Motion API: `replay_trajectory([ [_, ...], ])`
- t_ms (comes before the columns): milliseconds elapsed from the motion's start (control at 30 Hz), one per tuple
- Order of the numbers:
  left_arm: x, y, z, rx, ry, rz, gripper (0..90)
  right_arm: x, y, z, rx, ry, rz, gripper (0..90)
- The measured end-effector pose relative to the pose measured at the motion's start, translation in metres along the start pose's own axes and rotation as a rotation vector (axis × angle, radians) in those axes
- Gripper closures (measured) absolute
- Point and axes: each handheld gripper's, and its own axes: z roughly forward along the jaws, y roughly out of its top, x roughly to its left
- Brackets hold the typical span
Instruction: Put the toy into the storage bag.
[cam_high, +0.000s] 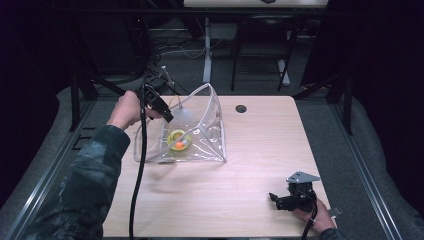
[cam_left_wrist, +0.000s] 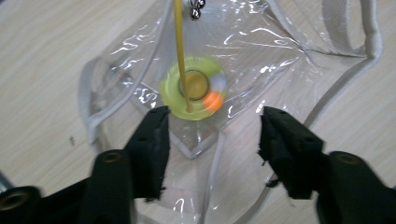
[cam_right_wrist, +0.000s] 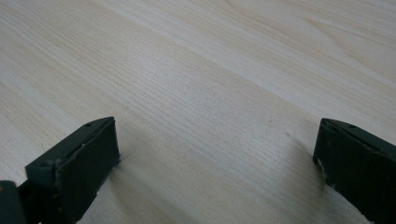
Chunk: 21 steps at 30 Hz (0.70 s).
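Note:
A clear plastic bag (cam_high: 202, 131) with white trim lies open on the left half of the wooden table (cam_high: 260, 150). Inside it rests a yellow-green round toy (cam_high: 178, 139) with orange and white bits. My left gripper (cam_high: 167, 116) hangs over the bag's mouth, pointing down at the toy. In the left gripper view its jaws (cam_left_wrist: 212, 135) stand apart above the bag (cam_left_wrist: 289, 56), the toy (cam_left_wrist: 194, 88) lies beyond them, and a thin yellow cord (cam_left_wrist: 180, 46) runs down to it. My right gripper (cam_high: 274, 199) rests near the front right edge, open (cam_right_wrist: 217, 154) over bare wood.
A round cable hole (cam_high: 241, 108) sits near the table's far edge. The left gripper's black cable (cam_high: 137, 185) trails down across the front left. Beyond the table stand dark frame legs and a white table leg (cam_high: 207, 55). A small metal pull (cam_left_wrist: 196, 9) hangs at the bag's top.

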Motion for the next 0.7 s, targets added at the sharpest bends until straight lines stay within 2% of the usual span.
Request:
replay_trajectory([
  [100,-0.001,-0.005,-0.009,-0.014,0.009,0.001,30.9,0.0,0.0,0.0,-0.004,0.001,0.004,0.0],
  [233,-0.002,-0.012,-0.02,-0.04,0.023,0.005,21.7,0.0,0.0,0.0,-0.004,0.0,0.004,0.0],
  [500,-0.005,-0.03,-0.04,-0.084,0.041,0.001,10.8,0.0,0.0,0.0,0.0,0.0,0.0,0.0],
  [700,-0.008,-0.05,-0.047,-0.121,0.059,-0.002,2.0,0.0,0.0,0.0,-0.004,0.0,0.004,0.0],
])
